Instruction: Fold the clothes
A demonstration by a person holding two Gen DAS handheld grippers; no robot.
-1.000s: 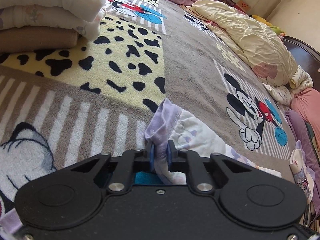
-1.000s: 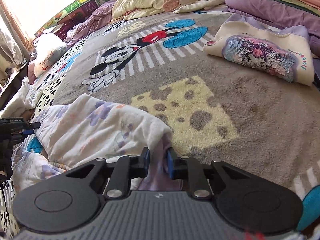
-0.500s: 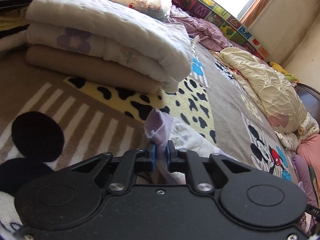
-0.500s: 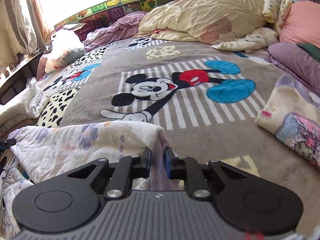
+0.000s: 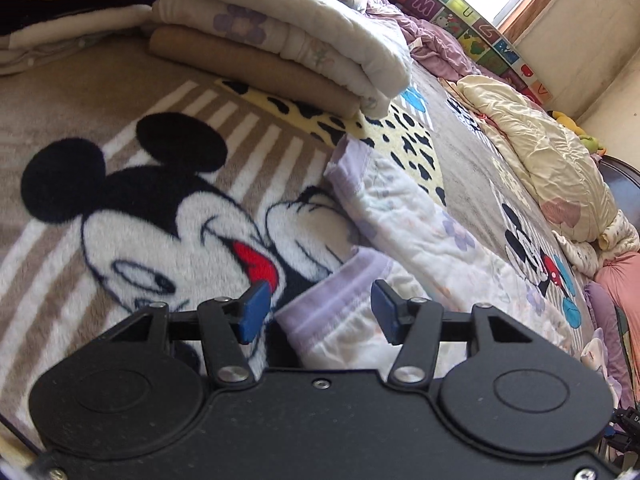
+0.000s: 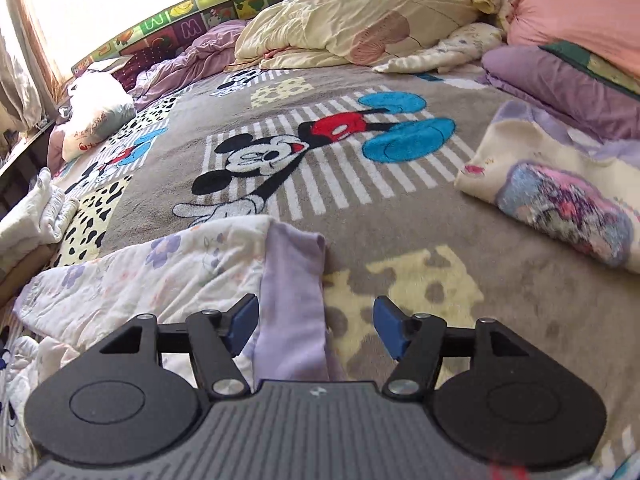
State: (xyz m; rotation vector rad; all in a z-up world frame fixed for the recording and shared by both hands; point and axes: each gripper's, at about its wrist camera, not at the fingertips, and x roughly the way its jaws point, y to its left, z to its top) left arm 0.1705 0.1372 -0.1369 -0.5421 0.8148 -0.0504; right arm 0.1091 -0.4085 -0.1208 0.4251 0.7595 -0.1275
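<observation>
A white floral garment with lilac trim [image 5: 416,236] lies folded on the Mickey Mouse blanket [image 5: 120,208]. My left gripper [image 5: 318,312] is open, and the garment's lilac cuff [image 5: 340,300] lies loose between its blue pads. In the right wrist view the same garment [image 6: 160,276] lies flat at the left. My right gripper [image 6: 316,322] is open, with the lilac edge [image 6: 292,292] lying between its jaws, nearer the left pad.
A stack of folded cloths [image 5: 280,48] sits at the far left of the bed. A folded cream top with a print [image 6: 560,188] lies at the right. A crumpled cream quilt [image 6: 360,20], pillows [image 6: 580,12] and a purple cover [image 6: 560,84] line the far side.
Both grippers have opened and let go of the garment's lilac edges. The garment now lies down on the blanket, stretched out and folded over.
</observation>
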